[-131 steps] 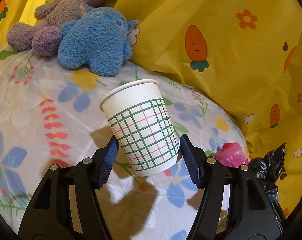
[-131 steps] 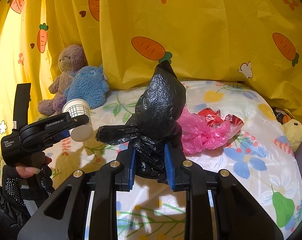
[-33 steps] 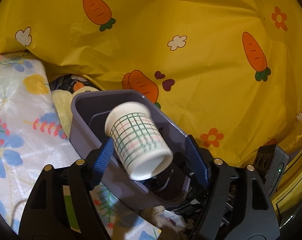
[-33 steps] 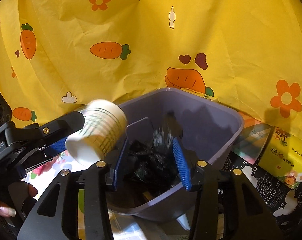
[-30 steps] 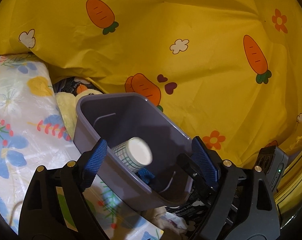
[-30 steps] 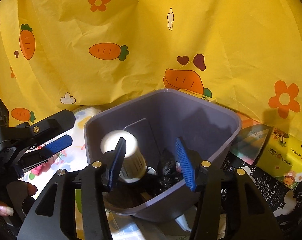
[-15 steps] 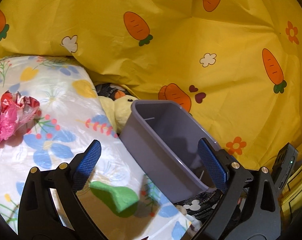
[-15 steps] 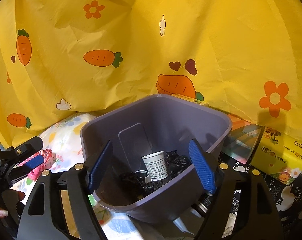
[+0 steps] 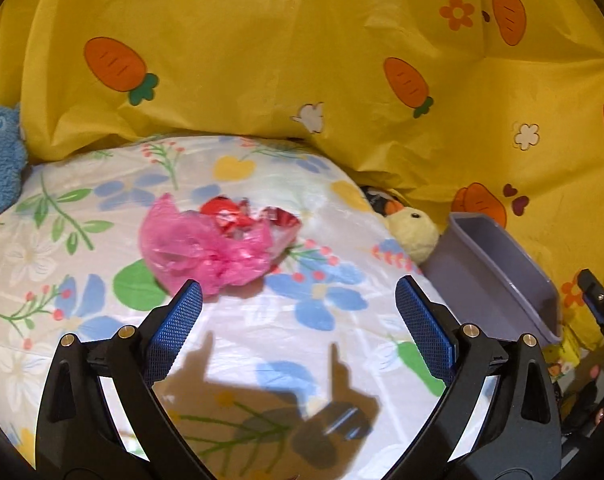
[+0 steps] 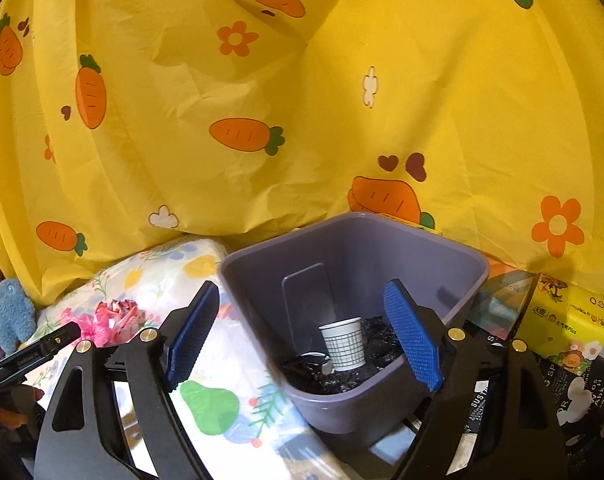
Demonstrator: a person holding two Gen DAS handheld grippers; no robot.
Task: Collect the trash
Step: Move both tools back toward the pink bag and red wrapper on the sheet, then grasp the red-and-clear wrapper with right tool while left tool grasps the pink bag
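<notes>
A crumpled pink plastic bag point(image 9: 206, 250) lies on the flowered sheet with a red wrapper point(image 9: 244, 216) against its far side. My left gripper point(image 9: 298, 290) is open and empty, just short of the pink bag. A grey-purple bin point(image 10: 354, 288) stands off the bed's right edge; inside it a checked paper cup point(image 10: 344, 342) stands on a black plastic bag point(image 10: 376, 346). My right gripper point(image 10: 302, 304) hangs over the bin's near rim, jaws still opening, nothing between them. The pink bag point(image 10: 110, 320) and the left gripper's arm point(image 10: 34, 354) show at the left of the right wrist view.
A yellow carrot-print curtain point(image 9: 302, 60) closes off the back. A blue plush point(image 9: 0, 160) sits at the far left, a yellow duck plush point(image 9: 412, 226) beside the bin point(image 9: 498, 272). A yellow tissue pack point(image 10: 566, 320) and printed packages lie right of the bin.
The cup and the black bag dropped into the bin and both grippers opened. The left gripper swung left, away from the bin, toward the pink bag. The right gripper pulled back and up a little.
</notes>
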